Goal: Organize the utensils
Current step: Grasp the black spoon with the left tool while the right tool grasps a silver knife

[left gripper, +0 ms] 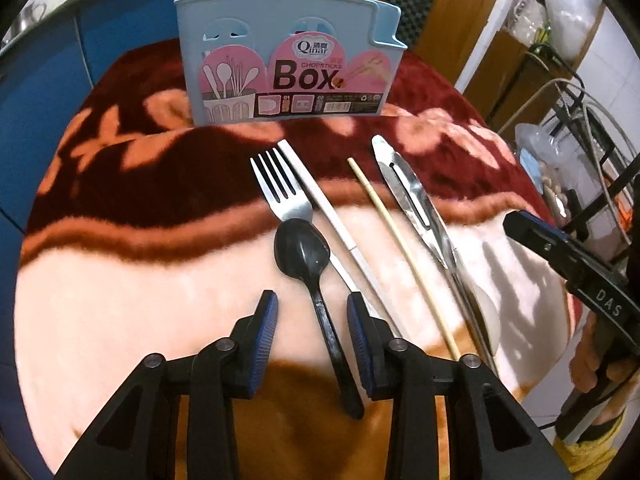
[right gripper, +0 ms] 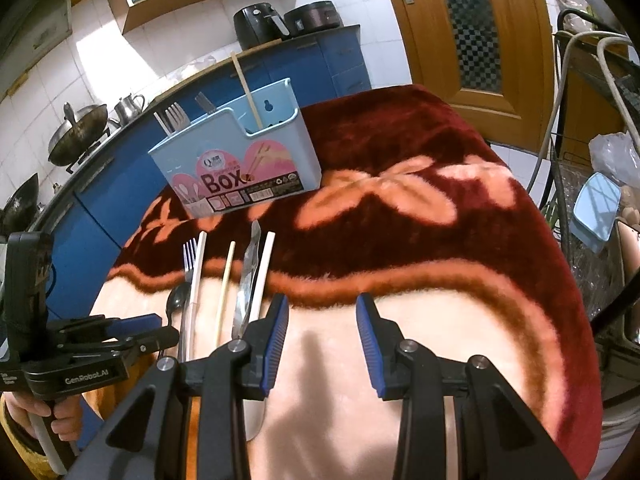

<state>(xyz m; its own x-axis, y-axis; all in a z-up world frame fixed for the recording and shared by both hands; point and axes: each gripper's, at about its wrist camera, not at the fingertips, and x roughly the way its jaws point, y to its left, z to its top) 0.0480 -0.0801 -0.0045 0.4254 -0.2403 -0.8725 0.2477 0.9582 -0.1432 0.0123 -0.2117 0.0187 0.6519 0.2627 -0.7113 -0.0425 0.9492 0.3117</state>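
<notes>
I have the left gripper (left gripper: 312,306) tipped down over the row of utensils on the patterned blanket (left gripper: 140,272), its jaws apart with the handle of the black spoon (left gripper: 310,276) running between them; the pads are not touching the handle as far as I can see. The spoon's long axis runs almost straight away from me, bowl at the far end overlapping the fork (left gripper: 280,188), handle end back under the gripper, so it lines up with the fingers rather than crossing them. The right gripper (right gripper: 322,312) hangs over bare blanket, jaws apart and empty, with the utensils off to its left, so my left is clearly nearer. The blue utensil box (left gripper: 288,48) stands beyond the row, well apart. I judge the next move is closing on the handle.
</notes>
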